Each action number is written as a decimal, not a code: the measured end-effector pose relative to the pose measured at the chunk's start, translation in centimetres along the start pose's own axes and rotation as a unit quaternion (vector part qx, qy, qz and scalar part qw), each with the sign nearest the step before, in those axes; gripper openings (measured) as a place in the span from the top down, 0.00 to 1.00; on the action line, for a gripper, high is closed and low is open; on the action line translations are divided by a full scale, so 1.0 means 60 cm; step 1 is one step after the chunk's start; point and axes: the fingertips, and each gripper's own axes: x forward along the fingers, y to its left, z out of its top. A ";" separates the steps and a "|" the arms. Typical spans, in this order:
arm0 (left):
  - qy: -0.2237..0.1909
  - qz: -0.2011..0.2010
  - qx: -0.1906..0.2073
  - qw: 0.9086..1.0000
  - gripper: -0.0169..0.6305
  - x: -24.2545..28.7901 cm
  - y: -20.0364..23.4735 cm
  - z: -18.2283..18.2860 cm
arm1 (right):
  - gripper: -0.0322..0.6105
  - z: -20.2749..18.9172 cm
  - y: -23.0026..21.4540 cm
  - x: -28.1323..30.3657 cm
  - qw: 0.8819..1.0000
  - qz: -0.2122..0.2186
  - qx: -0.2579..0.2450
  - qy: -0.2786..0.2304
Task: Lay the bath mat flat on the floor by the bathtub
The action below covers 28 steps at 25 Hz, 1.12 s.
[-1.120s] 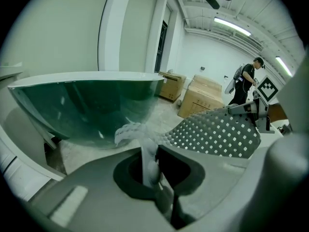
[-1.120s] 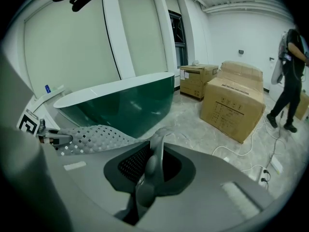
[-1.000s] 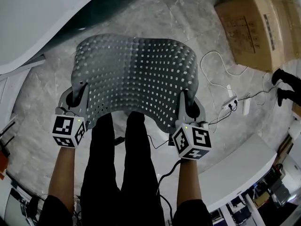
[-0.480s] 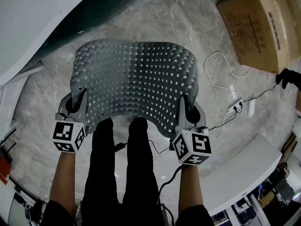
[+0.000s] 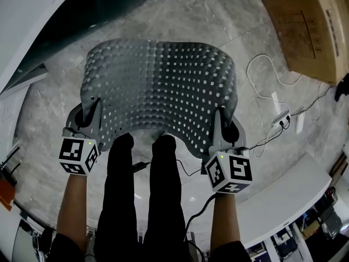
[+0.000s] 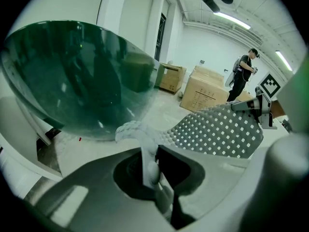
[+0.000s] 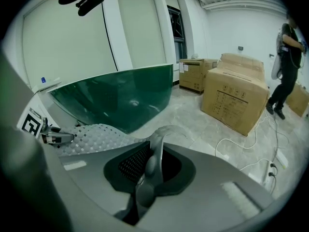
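A grey bath mat (image 5: 158, 86) with rows of small holes hangs bowed over the marble floor, its far edge toward the dark green bathtub (image 5: 71, 23). My left gripper (image 5: 90, 118) is shut on the mat's near left corner, and my right gripper (image 5: 221, 129) is shut on the near right corner. In the left gripper view the mat's edge (image 6: 145, 139) is pinched between the jaws of the left gripper (image 6: 149, 163). In the right gripper view a fold of the mat (image 7: 159, 139) is clamped in the right gripper (image 7: 152, 163). Whether the far edge touches the floor I cannot tell.
The person's black-clad legs (image 5: 142, 190) stand just behind the mat. A cardboard box (image 5: 311, 31) lies at the upper right, with a white cable and power strip (image 5: 283, 116) on the floor nearer. A white ledge (image 5: 283, 201) runs along the lower right. Another person (image 6: 244, 74) stands by the boxes.
Both grippers have sunk a little with the mat still held by its near corners. The grips look the same.
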 end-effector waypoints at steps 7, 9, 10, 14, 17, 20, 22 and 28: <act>-0.006 0.000 0.011 1.000 0.93 -0.096 -0.041 0.080 | 0.87 0.076 0.013 -0.105 1.000 0.003 -0.007 -0.008; -0.005 -0.001 0.011 1.000 0.93 -0.104 -0.046 0.089 | 0.87 0.087 0.012 -0.113 1.000 0.005 -0.009 -0.007; -0.004 0.000 0.011 1.000 0.93 -0.100 -0.046 0.088 | 0.87 0.086 0.010 -0.108 1.000 0.007 -0.010 -0.006; 0.001 0.004 0.009 1.000 0.93 -0.088 -0.038 0.081 | 0.87 0.085 0.009 -0.096 1.000 0.011 -0.008 -0.004; 0.006 0.006 0.008 1.000 0.93 -0.079 -0.028 0.074 | 0.87 0.081 0.014 -0.087 1.000 0.017 -0.013 -0.001; 0.005 0.006 0.010 1.000 0.93 -0.061 -0.018 0.071 | 0.87 0.072 0.017 -0.070 1.000 0.020 -0.016 0.000; 0.004 0.005 0.013 1.000 0.93 -0.053 -0.016 0.066 | 0.87 0.063 0.020 -0.063 1.000 0.020 -0.016 0.002; 0.018 0.003 0.008 1.000 0.93 -0.040 -0.012 0.034 | 0.87 0.044 0.023 -0.047 0.999 0.024 -0.019 0.010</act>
